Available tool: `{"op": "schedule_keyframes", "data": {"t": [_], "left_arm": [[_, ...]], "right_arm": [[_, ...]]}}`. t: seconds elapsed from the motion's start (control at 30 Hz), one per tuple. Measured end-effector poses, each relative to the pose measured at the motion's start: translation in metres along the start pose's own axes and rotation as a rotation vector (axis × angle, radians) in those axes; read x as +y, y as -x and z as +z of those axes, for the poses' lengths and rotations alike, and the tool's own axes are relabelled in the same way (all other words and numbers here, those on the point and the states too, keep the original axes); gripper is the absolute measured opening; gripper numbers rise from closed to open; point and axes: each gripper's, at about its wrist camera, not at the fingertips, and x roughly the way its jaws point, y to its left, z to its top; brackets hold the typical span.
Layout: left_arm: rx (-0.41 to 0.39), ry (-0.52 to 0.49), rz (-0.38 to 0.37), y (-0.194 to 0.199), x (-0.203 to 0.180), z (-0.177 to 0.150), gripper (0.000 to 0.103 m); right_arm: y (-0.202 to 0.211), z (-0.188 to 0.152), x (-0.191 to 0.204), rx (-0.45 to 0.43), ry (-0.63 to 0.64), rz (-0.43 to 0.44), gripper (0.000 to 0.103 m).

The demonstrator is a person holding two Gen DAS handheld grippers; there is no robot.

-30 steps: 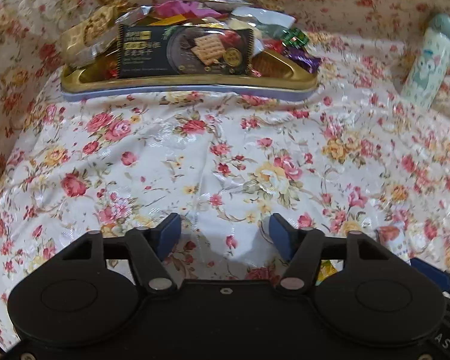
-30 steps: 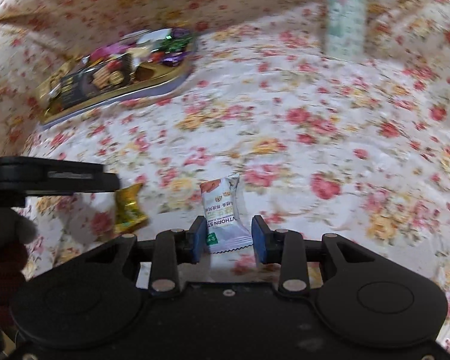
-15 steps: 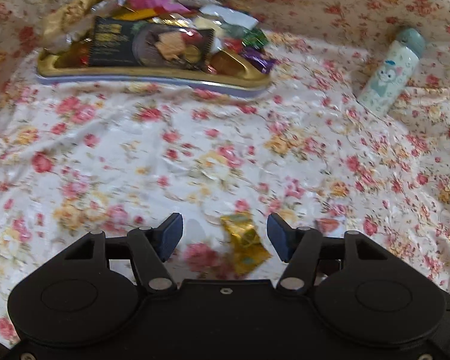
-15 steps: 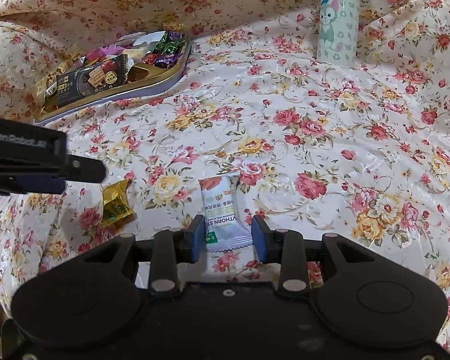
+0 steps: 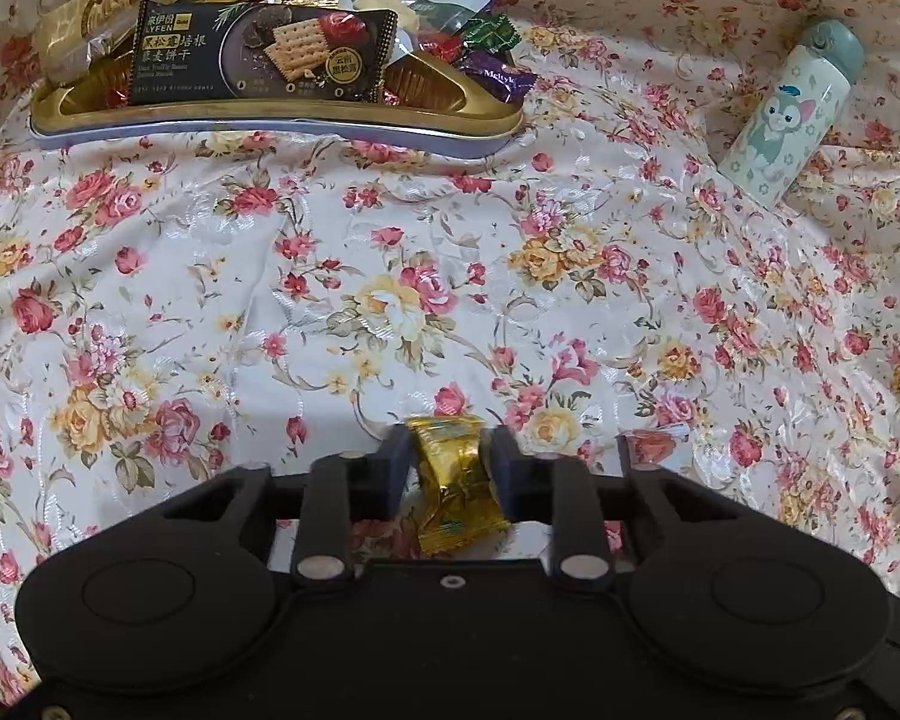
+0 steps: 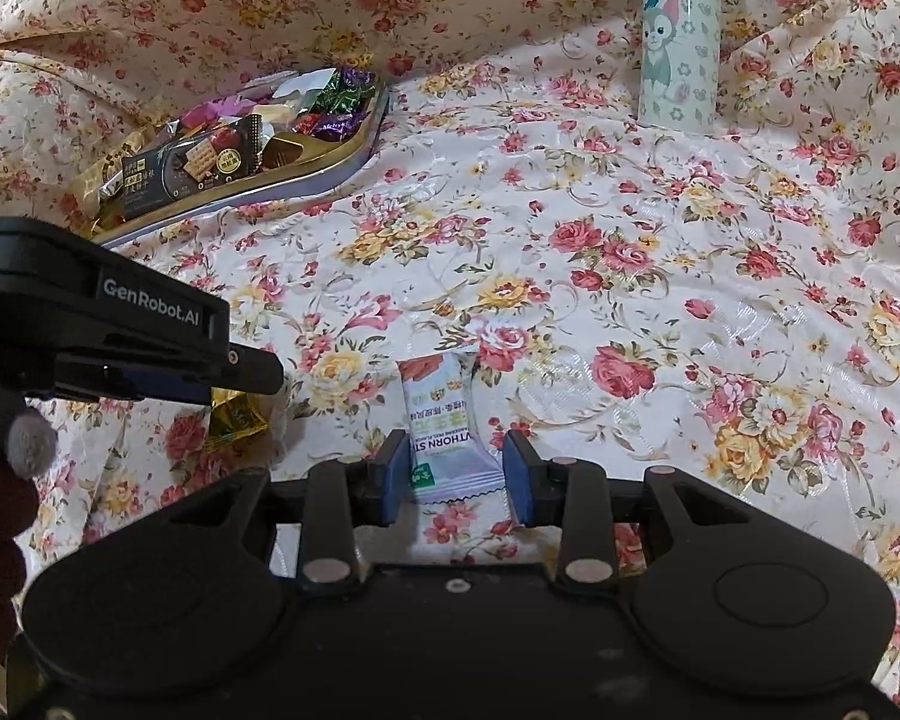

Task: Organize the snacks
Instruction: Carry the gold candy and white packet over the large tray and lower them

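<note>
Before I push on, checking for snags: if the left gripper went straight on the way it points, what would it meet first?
The left gripper, jaws just closed on the gold candy, points steeply down, so probably the floral cloth, well short of the snack tray.

"LYFEN" on the black cracker packet [image 5: 258, 54], "Melty" – purple candy [image 5: 501, 81], "GenRobot.AI" – left claw [image 6: 150, 303]

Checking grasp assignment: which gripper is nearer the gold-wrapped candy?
Left. The left gripper has just closed on the gold-wrapped candy, pads pressing its sides. The right gripper sits off to that candy's right, around the white snack packet.
</note>
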Motion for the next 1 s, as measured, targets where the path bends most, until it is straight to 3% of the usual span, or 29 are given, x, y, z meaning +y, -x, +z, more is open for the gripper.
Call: {"op": "schedule_keyframes", "data": {"t": [0.17, 0.4, 0.8, 0.83, 1.0], "left_arm": [[-0.013, -0.002, 0.022, 0.006, 0.009, -0.004, 0.031], [-0.026, -0.007, 0.041, 0.008, 0.020, -0.005, 0.031], [-0.053, -0.037, 0.067, 0.005, 0.013, -0.005, 0.038], [-0.056, -0.041, 0.070, 0.005, 0.012, -0.005, 0.037], [-0.071, -0.045, 0.089, 0.007, 0.011, -0.011, 0.031]], "right_arm": [[0.000, 0.000, 0.000, 0.001, 0.006, 0.006, 0.037], [-0.005, 0.004, 0.010, -0.003, 0.048, 0.002, 0.052], [-0.014, 0.005, 0.022, -0.033, 0.131, -0.049, 0.055], [-0.014, 0.004, 0.023, -0.036, 0.135, -0.053, 0.054], [-0.010, 0.002, 0.021, -0.055, 0.151, -0.070, 0.023]]}}
